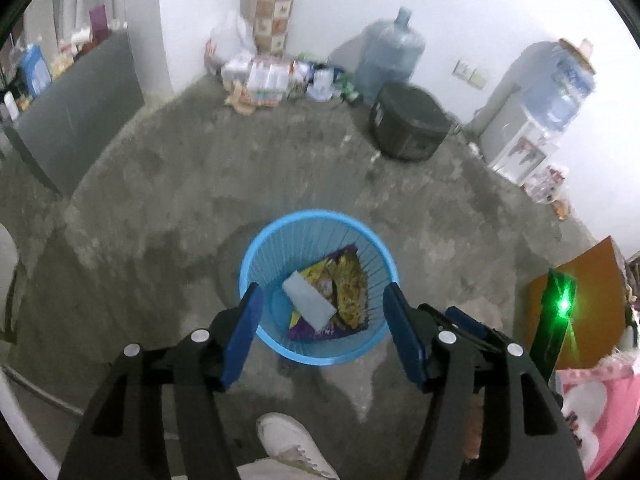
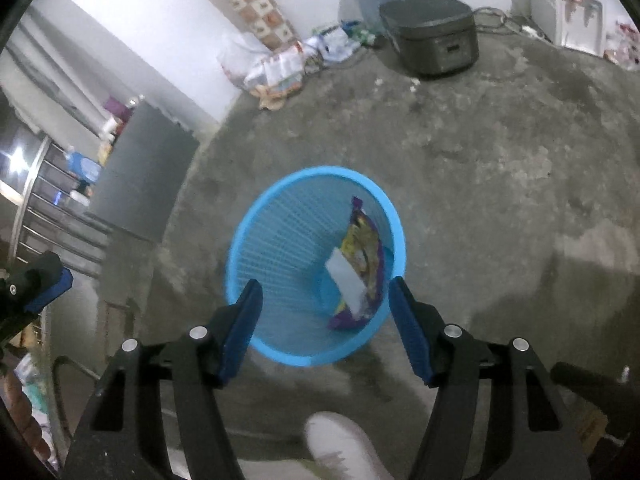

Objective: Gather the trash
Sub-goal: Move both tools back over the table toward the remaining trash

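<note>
Below my tools lies a rough, stained concrete floor [image 1: 180,208] bearing a blue basket [image 1: 256,256] directly beneath my fingers, a dark lidded container [image 1: 408,124] well beyond it, packets [image 1: 268,76] heaped against the far wall, and my white shoe [image 1: 288,440] nearest.

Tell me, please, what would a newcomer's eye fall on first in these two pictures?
A bright blue basket stands on the bare grey floor, holding a purple-and-yellow snack wrapper and a white packet. Both the left gripper and the right gripper hang open above it, empty.
</note>
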A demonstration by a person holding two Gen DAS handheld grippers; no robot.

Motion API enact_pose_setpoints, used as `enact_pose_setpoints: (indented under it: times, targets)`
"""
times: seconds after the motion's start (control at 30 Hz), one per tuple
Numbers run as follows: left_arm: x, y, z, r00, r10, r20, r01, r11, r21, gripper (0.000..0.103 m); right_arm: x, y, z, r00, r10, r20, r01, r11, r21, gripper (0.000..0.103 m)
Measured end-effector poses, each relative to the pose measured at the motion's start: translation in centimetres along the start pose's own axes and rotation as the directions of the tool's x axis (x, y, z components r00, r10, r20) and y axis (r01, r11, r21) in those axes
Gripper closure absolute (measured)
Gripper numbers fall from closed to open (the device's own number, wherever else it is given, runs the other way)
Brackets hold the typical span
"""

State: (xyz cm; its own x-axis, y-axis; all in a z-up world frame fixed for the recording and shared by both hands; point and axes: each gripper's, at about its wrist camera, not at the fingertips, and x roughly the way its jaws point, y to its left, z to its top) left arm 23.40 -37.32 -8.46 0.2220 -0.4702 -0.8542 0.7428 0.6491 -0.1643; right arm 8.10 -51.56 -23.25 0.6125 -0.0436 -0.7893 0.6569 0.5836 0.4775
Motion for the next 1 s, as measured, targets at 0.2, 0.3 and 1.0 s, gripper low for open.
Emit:
enact_pose_setpoints:
  times: [0.2, 0.3, 1.0]
  targets:
    - [-9.6, 0.8, -1.9, 0.99, -0.061, 0.131, 0.062, 0.998, -0.004, 0.042, -4.7, 4.4, -0.7, 0.992, 0.119, 0.041, -0.115, 0.989, -0.093, 0.041]
    - [-14.5, 1.9, -4.1, 0.981, -0.043, 0.189, 0.043, 0.999, 0.0, 0.042, -7.5, 7.4, -1.4, 0.978, 0.2, 0.049, -0.19, 0.967, -0.168, 0.041]
    - [-37.1, 18.0, -32.1, 0.789, 0.476, 0.388, -0.248, 0.825, -0.508, 0.034, -11.0, 26.9, -14.0, 0.818, 0.408, -0.405, -0.566, 0.696, -0.442, 0.035]
